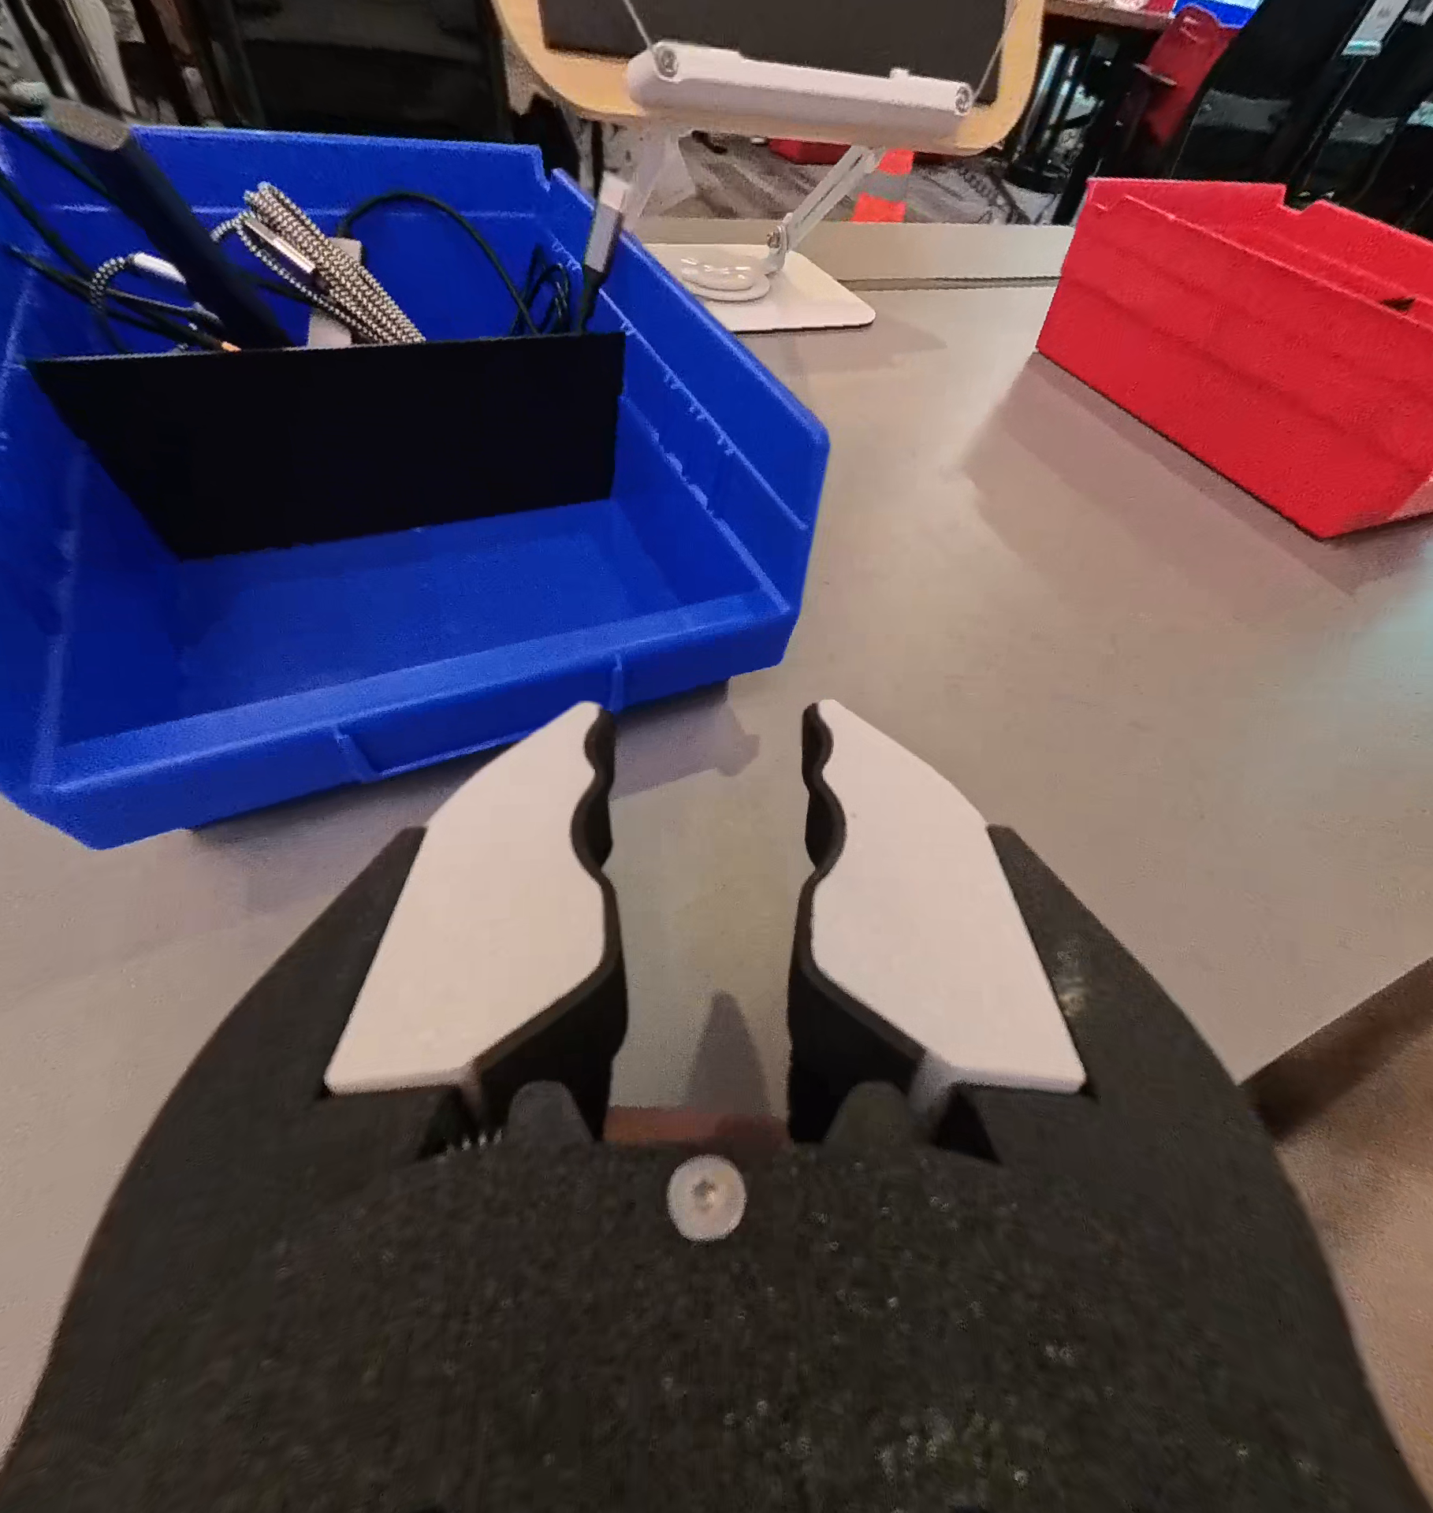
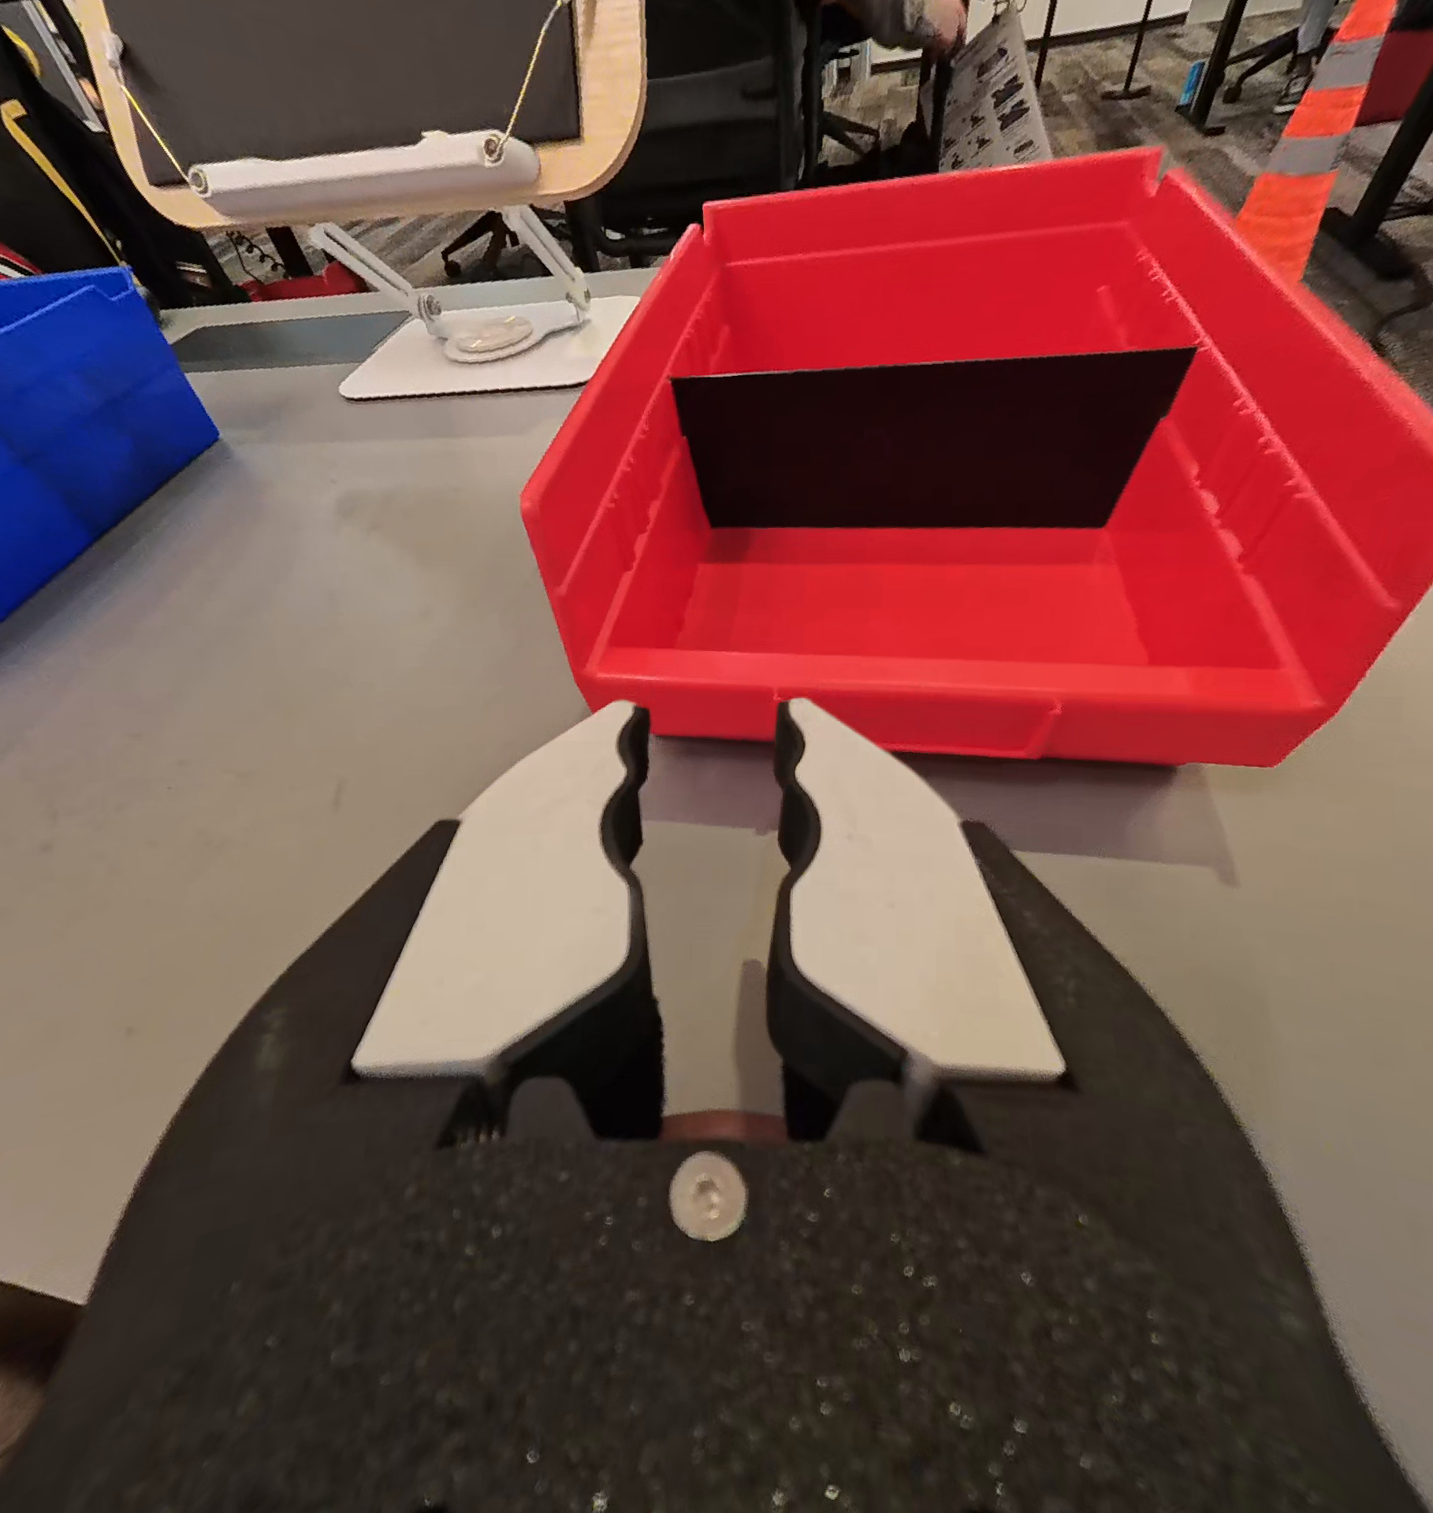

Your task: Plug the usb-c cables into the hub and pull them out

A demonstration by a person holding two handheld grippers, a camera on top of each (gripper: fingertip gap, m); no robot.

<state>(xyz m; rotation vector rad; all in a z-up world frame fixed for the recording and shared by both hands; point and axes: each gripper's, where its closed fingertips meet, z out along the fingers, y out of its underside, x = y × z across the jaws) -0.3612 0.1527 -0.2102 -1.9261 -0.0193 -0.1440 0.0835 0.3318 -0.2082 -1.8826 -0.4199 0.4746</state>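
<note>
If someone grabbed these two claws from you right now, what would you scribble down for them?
Left claw: open, empty, above the table by the blue bin.
Right claw: open, empty, facing the red bin.
Cables: piled in the blue bin's back section, behind its black divider. Front section bare.
Red bin: nothing visible in it; the part behind its divider is partly hidden.
Hub: not clearly visible.
Done: nothing visibly. Left: find the hub, plug the cables in, pull them out.

No writing can be read — the printed sheet [image 2: 993,94] beyond the red bin [image 2: 1352,491] is blurred.
</note>
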